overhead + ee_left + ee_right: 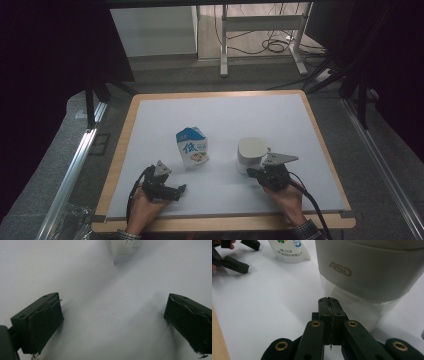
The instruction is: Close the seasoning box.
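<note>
A blue-and-white milk carton (191, 147) stands upright near the table's middle; its lower part shows in the right gripper view (289, 251). To its right stands a white jug (251, 154) marked ASD (367, 270) on a clear base. My right gripper (254, 173) is shut with nothing in it, its tips (328, 305) just short of the jug's clear base. My left gripper (178, 191) lies low near the front edge below the carton, pointing right, jaws wide open (112, 322) over bare tabletop. It also appears far off in the right gripper view (235, 255).
The white tabletop (225, 115) has a wooden rim (117, 165). Beyond the far edge are a floor with cables (272, 45) and desk legs (224, 45). A metal rail (75, 165) runs along the left side.
</note>
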{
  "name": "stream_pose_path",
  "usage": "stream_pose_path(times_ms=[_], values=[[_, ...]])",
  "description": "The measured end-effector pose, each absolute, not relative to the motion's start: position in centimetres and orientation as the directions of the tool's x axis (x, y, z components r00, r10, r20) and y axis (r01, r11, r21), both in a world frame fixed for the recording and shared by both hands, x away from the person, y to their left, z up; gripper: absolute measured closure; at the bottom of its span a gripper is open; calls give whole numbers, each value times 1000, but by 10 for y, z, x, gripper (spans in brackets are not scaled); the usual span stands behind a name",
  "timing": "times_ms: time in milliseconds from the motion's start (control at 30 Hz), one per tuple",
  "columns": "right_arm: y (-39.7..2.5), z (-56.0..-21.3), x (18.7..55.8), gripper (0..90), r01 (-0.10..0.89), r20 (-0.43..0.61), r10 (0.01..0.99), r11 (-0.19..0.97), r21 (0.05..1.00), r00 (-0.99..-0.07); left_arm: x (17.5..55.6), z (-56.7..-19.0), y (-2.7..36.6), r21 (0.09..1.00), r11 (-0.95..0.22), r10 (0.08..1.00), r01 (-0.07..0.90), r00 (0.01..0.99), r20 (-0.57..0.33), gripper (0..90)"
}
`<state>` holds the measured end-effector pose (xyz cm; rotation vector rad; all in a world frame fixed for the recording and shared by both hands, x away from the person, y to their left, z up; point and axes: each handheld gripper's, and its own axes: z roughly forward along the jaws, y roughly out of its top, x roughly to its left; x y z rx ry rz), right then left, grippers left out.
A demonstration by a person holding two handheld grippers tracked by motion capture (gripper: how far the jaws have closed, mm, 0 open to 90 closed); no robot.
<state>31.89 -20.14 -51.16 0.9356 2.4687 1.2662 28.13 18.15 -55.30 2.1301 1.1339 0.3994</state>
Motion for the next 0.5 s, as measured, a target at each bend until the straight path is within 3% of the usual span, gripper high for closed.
stream_pose_path(times_ms=[267,500], values=[[-204,-505,310,812,421,61,633,436,796,-772,281,-553,182,692,-388,818,609,573,-45,12],[-219,-503,304,633,429,14,674,455,781,-739,281,-553,182,693,-387,819,609,573,-46,12]])
